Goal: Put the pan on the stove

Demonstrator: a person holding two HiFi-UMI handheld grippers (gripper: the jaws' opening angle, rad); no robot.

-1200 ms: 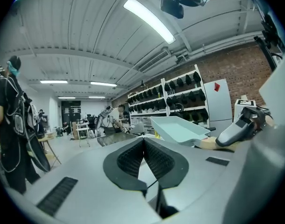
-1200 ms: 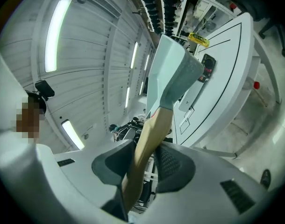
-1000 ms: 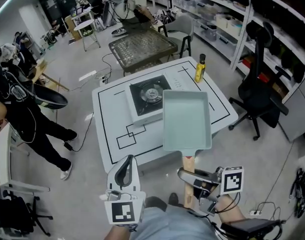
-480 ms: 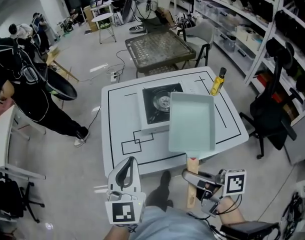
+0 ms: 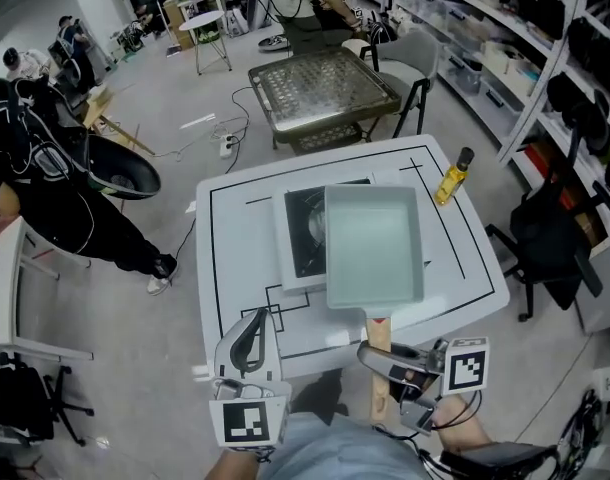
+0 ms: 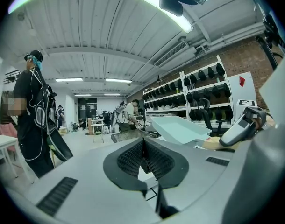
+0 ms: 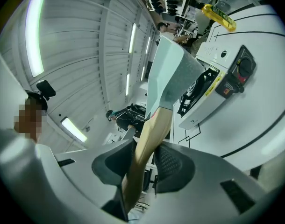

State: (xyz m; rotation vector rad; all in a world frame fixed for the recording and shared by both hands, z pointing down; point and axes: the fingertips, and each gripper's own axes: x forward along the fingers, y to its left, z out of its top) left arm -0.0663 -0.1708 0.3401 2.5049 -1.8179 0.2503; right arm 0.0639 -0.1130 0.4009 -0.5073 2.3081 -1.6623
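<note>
Head view: shows a pale mint-green rectangular metal pan [image 5: 375, 248] carried in the air above a white square worktop marked with black lines [image 5: 235, 268], overlapping the right part of a white portable gas stove with a black burner [image 5: 297, 230] and hiding some of that burner. Puts the pan straight ahead of the right hand-held gripper [image 5: 377, 353], pinched on the pan's pale wooden handle [image 5: 379, 378], with the long axis running from gripper through handle to pan, away from the person and toward the stove. Leaves the left hand-held gripper [image 5: 253, 330] low by the near worktop edge, apart from the pan, so favours the right hand for the set-down. Finds the pan empty, and a yellow oil bottle with a dark cap [image 5: 452, 178] upright to the right, clear of the stove. Left gripper view: shows the jaws pressed together on nothing, the pan [image 6: 177, 127] raised off to the right. Right gripper view: shows both pads clamped on the handle [image 7: 149, 139], the pan [image 7: 173, 73] rising ahead and the stove [image 7: 217, 85] just beyond; probably calls for centring over the burner, then lowering.
</note>
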